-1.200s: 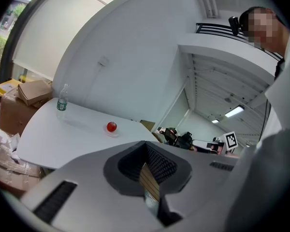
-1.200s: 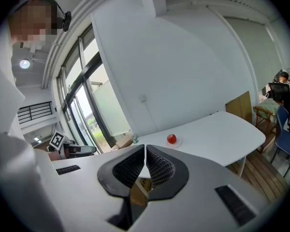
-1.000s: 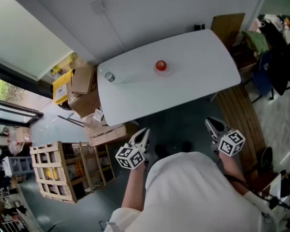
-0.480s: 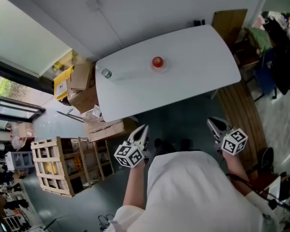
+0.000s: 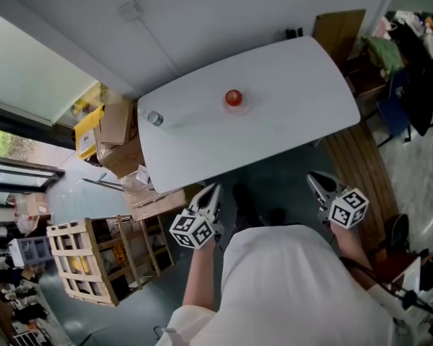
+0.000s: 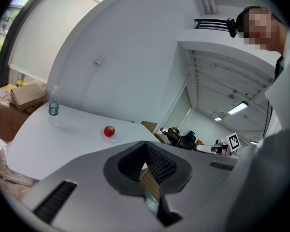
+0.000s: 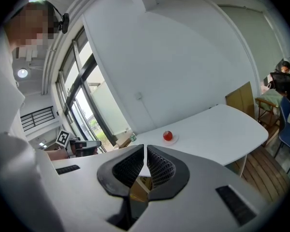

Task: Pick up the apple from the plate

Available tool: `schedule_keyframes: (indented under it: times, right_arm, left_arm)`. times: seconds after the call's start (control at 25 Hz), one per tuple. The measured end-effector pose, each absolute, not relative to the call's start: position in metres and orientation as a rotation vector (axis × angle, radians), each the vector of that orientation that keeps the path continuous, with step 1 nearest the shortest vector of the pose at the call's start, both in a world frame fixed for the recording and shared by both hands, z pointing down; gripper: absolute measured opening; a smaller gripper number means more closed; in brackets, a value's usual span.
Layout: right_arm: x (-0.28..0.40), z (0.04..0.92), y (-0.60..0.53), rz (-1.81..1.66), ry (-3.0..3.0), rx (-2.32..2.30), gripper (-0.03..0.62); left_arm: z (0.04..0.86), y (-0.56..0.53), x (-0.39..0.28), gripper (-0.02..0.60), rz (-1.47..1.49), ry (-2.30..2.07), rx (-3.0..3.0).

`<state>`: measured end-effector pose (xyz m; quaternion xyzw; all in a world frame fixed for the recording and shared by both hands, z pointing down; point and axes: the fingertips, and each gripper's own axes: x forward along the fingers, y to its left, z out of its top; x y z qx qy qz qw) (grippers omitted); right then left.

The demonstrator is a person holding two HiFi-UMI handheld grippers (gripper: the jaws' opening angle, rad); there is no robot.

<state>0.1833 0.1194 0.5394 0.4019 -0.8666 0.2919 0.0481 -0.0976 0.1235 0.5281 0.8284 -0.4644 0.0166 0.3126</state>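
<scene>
Table [image 5: 274,114] slightly nearer than before, apple [image 5: 233,96] on plate [image 5: 244,106]; bottle [image 5: 154,117] upright

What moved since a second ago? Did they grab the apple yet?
Nothing was grabbed. The left gripper and right gripper edged slightly toward the table, jaws shut, empty. The apple stays on its plate, the bottle in place.
</scene>
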Motion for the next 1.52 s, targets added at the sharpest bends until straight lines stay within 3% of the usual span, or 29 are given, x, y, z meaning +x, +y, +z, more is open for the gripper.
schedule_keyframes:
  times: [0.84, 1.52]
  right_arm:
    - [0.101, 0.538, 0.026, 0.916, -2.521, 1.405, 0.043]
    - [0.087, 0.537, -0.010, 0.944, -2.491, 1.410, 0.043]
  left_arm:
    - [0.538, -0.014, -0.154, 0.002, 0.116, -0.970, 2.284]
    - [0.540, -0.049, -0.142, 0.002, 0.099, -0.879, 2.290]
